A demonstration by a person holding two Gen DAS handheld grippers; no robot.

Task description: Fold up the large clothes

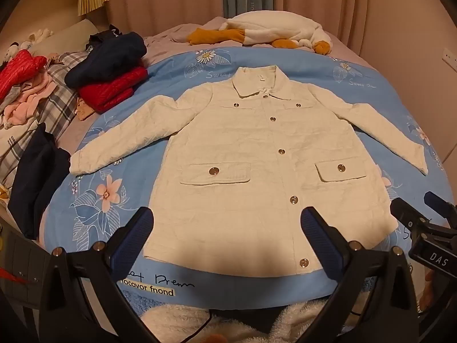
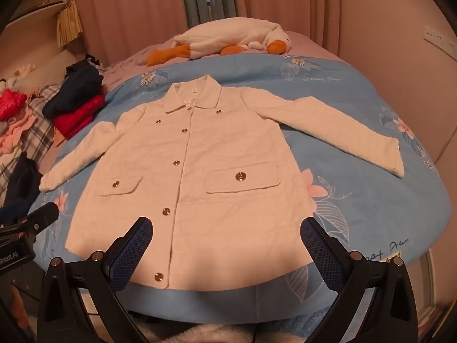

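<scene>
Tongs first: the left gripper [image 1: 227, 225] and the right gripper [image 2: 225, 235] both gape wide, holding nothing, poised over the hem at six o'clock. A white jacket [image 1: 257, 154] lies flat, buttoned, face up on the blue floral quilt [image 1: 171, 65], collar at twelve o'clock, sleeves spread toward nine and three.

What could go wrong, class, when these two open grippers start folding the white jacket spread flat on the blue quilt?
1. The white jacket lies directly on the blue quilt, so a finger might pinch quilt too.
2. Its left sleeve ends near the folded red and navy stack; a swing could snag it.
</scene>
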